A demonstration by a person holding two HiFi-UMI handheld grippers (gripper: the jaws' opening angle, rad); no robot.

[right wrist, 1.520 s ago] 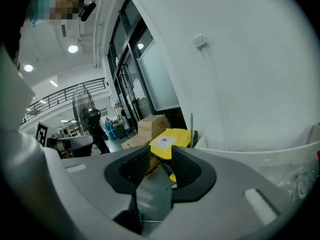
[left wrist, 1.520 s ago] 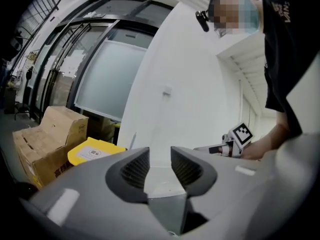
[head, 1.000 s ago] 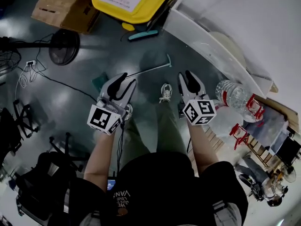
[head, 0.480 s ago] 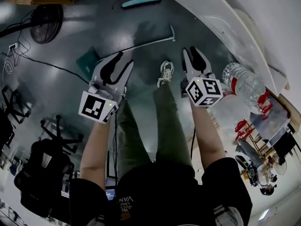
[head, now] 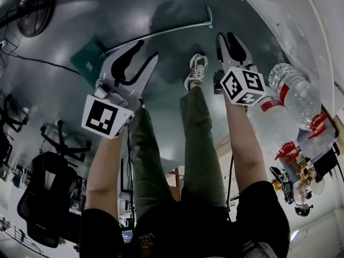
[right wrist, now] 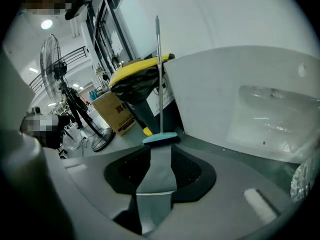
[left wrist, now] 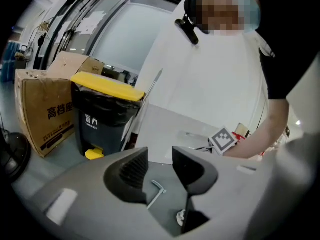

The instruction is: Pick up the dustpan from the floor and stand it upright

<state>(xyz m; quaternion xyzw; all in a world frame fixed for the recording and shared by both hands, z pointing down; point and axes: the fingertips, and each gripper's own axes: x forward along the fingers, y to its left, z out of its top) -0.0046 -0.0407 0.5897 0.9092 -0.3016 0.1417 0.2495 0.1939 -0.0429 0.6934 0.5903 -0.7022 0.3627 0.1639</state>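
The dustpan lies flat on the dark floor. Its green pan (head: 87, 61) is at the left, and its long metal handle (head: 161, 32) runs right to a T-shaped end (head: 208, 22). My left gripper (head: 144, 50) hovers above the handle close to the pan, jaws open and empty. In the left gripper view the handle's end (left wrist: 157, 192) shows on the floor through the gap of the left gripper (left wrist: 160, 164). My right gripper (head: 226, 36) is open and empty, to the right of the handle's end. Only bare floor shows in the gap of the right gripper (right wrist: 161, 170).
My shoe (head: 196, 72) stands between the grippers. A water bottle (head: 293, 90) and a white panel (head: 290, 20) are at the right. A broom (right wrist: 160, 136) stands upright by a yellow-lidded bin (left wrist: 107, 86) and a cardboard box (left wrist: 45, 109). A fan base (head: 35, 4) and a cable (head: 37, 61) are at the left.
Both grippers have come down toward the floor and the dustpan now looks nearer. The bin and box have slid out of the head view's top.
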